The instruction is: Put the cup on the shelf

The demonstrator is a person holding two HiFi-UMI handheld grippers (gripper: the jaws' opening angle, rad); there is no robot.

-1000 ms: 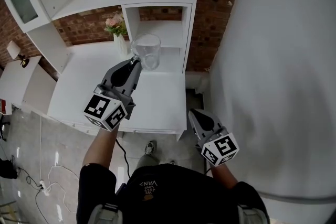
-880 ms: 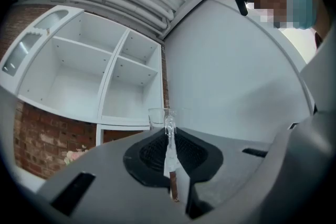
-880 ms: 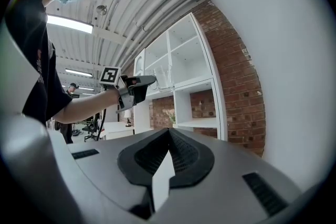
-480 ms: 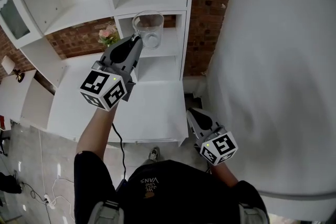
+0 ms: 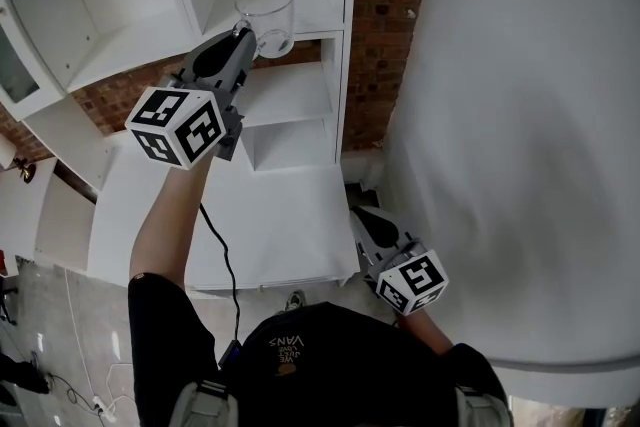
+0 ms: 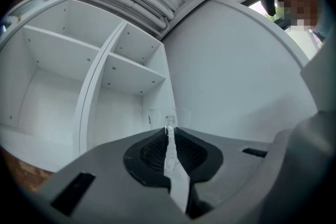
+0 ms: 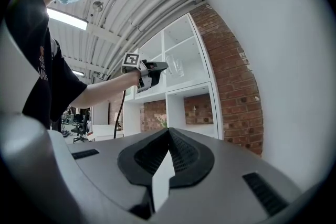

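The broad white wall fills the right side of our head view. Next to it stands the white shelf unit, with open compartments stacked in columns, and a strip of brick wall shows between the two. Below the compartments lies the unit's white counter.

Our left arm reaches up and forward, with a black cable hanging along it. It carries the left gripper, raised to the level of an upper compartment in the right-hand column. In the left gripper view its jaws are pinched on the thin wall of the clear glass cup, with the glass edge sandwiched between the ribbed pads. The cup hangs upright from that grip at the mouth of the compartment, above its board. We cannot tell whether its base touches the board. From the right gripper view the cup shows just ahead of the left gripper.

The right gripper sits low at our right side, near the counter's corner and well apart from the cup. Its jaws are closed together with nothing between them.
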